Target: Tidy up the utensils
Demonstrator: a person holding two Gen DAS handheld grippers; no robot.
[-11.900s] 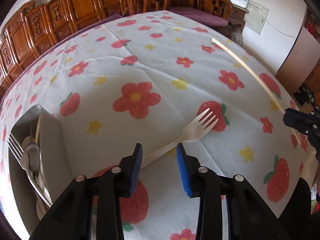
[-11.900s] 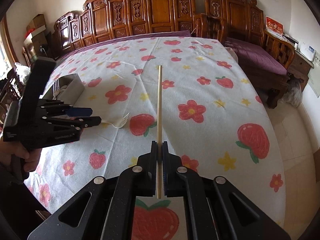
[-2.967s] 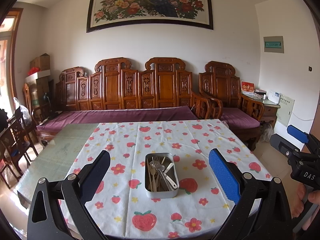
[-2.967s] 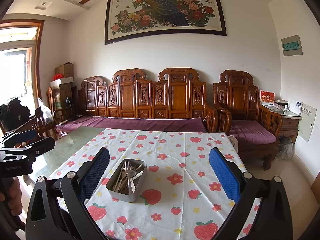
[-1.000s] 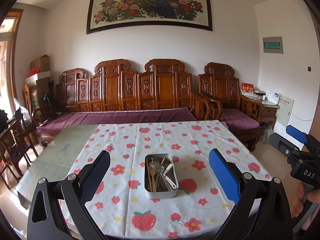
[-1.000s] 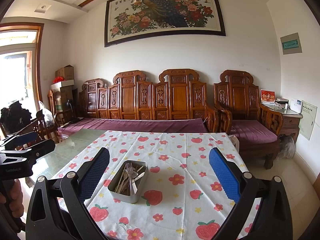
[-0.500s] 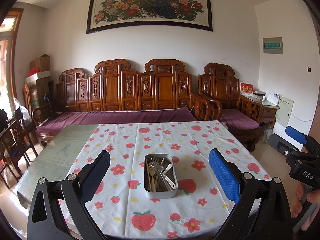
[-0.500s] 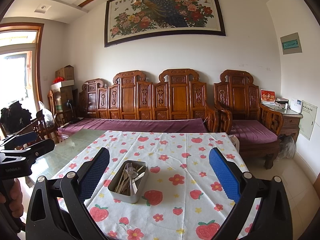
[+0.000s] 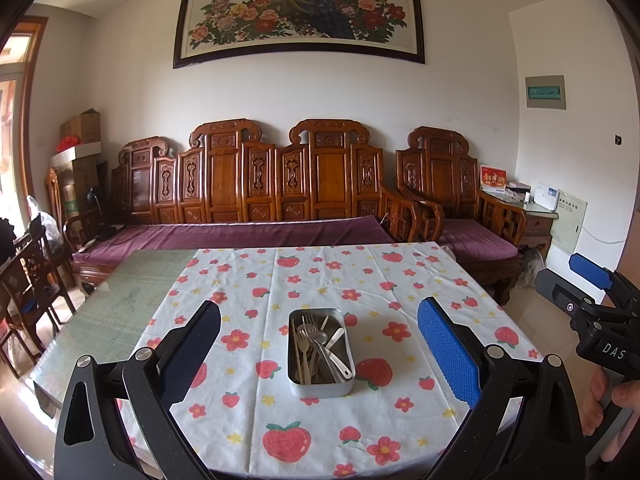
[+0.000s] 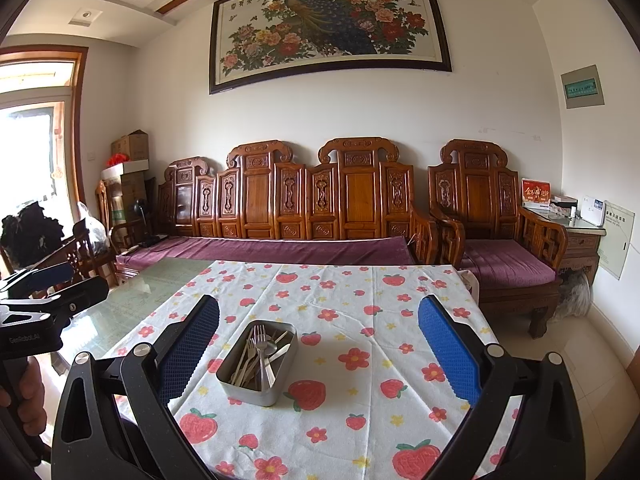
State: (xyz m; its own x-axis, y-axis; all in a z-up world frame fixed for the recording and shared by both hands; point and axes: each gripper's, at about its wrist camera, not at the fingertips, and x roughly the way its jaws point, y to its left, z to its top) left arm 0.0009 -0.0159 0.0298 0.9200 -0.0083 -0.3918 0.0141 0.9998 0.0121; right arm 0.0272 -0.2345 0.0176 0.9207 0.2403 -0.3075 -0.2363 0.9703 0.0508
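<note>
Left wrist view: nearest, the left gripper [image 9: 319,354] hangs wide apart and empty; the right gripper [image 10: 319,354] likewise. Beyond them, the metal tin [image 9: 321,352] sits mid-cloth on the tablecloth [image 9: 400,280], forks and spoons [image 10: 262,350] heaped inside, none loose. Sorting looks finished; next calls only for staying clear. Farthest, the wooden bench [image 9: 280,184].

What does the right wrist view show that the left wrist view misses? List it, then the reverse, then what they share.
Only the right wrist view: the left gripper at its left edge, and a bright doorway.

Only the left wrist view: the right gripper at its right edge, held by a hand.

Both: the metal tin of utensils on the flowered tablecloth, the carved bench, and the peacock painting.
</note>
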